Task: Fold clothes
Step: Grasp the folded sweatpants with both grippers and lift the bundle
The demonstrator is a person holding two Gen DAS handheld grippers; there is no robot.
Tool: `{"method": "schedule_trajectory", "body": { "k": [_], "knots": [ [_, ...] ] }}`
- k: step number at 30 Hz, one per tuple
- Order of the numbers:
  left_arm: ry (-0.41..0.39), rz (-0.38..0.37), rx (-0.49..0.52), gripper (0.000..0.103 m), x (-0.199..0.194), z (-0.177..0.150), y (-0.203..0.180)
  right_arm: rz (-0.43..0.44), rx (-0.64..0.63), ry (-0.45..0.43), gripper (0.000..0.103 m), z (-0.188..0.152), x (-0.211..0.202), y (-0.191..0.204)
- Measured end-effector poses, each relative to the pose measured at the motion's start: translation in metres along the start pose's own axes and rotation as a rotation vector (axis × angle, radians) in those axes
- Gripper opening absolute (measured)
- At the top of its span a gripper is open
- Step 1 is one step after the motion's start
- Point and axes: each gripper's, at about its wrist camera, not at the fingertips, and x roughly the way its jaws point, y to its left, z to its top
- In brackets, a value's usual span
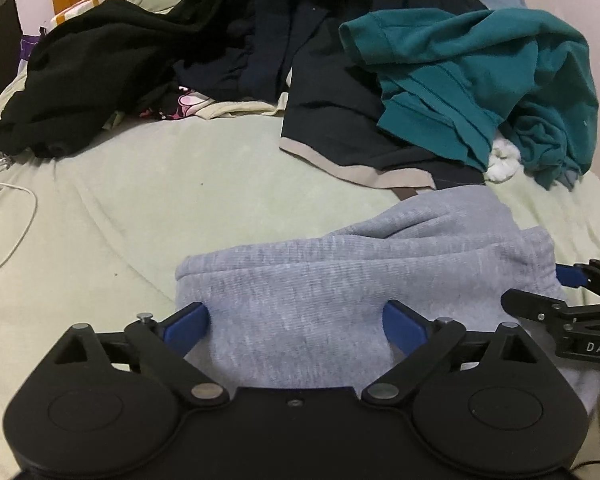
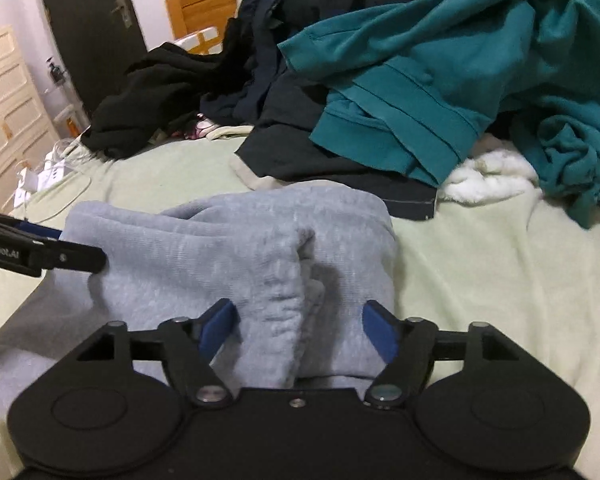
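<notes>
**A:** Grey fleece is what both tools are working over. The grey garment (image 2: 220, 264) is lying bunched on the pale green sheet (image 1: 100, 208), nearest of all the clothes, with a thick doubled ridge standing up its middle. The right gripper (image 2: 298, 322) is straddling that ridge, jaws apart, clamping nothing. The left gripper (image 1: 296, 326) is hovering over the garment's other end, jaws also wide.

**B:** What is looking risky?

**A:** Judging by the bulk, closing on that ridge could be catching only the top layer, so the rest would be sagging and the fold slewing. The far edge is also lying close to the dark tan-hemmed garment (image 1: 340, 148), and a lift could be dragging it along.

**B:** Anything you're failing to see?

**A:** Both gripper bodies are covering the near hem. Whether this is a hoodie or trousers, and how many folds it's holding, I'm unable to tell. The teal top (image 2: 440, 80) is burying whatever's beneath.
</notes>
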Motion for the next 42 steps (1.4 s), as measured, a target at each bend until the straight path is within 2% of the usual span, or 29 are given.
{"method": "schedule_trajectory", "body": {
  "k": [2, 8, 11, 14, 18, 22, 28, 29, 31, 36, 39, 42],
  "knots": [
    [0.01, -0.01, -0.035, 0.097, -0.009, 0.0, 0.006, 0.013, 0.031, 0.023, 0.102, 0.0, 0.002, -0.007],
    [0.139, -0.081, -0.235, 0.097, -0.002, -0.019, 0.04, 0.057, 0.131, 0.093, 0.102, -0.002, 0.009, -0.031],
    [0.184, -0.098, -0.284, 0.097, 0.005, -0.033, 0.047, 0.149, 0.28, 0.131, 0.102, -0.011, 0.022, -0.053],
    [0.212, -0.13, -0.315, 0.097, 0.011, -0.044, 0.047, 0.204, 0.339, 0.143, 0.102, -0.017, 0.029, -0.06],
    [0.206, -0.145, -0.327, 0.099, 0.015, -0.049, 0.047, 0.278, 0.418, 0.158, 0.102, -0.025, 0.038, -0.07],
    [0.252, -0.17, -0.431, 0.103, 0.024, -0.055, 0.057, 0.314, 0.456, 0.169, 0.102, -0.028, 0.042, -0.073],
    [0.239, -0.157, -0.428, 0.102, 0.021, -0.057, 0.054, 0.323, 0.465, 0.18, 0.102, -0.027, 0.042, -0.07],
    [0.235, -0.157, -0.425, 0.101, 0.02, -0.057, 0.053, 0.325, 0.467, 0.182, 0.1, -0.026, 0.042, -0.069],
    [0.231, -0.194, -0.429, 0.091, 0.018, -0.058, 0.053, 0.328, 0.469, 0.185, 0.093, -0.026, 0.042, -0.068],
    [0.245, -0.248, -0.411, 0.09, 0.018, -0.058, 0.055, 0.336, 0.477, 0.194, 0.085, -0.024, 0.043, -0.065],
    [0.256, -0.263, -0.425, 0.089, 0.02, -0.059, 0.059, 0.34, 0.481, 0.2, 0.089, -0.023, 0.043, -0.063],
    [0.247, -0.269, -0.428, 0.088, 0.02, -0.059, 0.058, 0.39, 0.517, 0.235, 0.103, -0.021, 0.055, -0.065]
  ]
}}
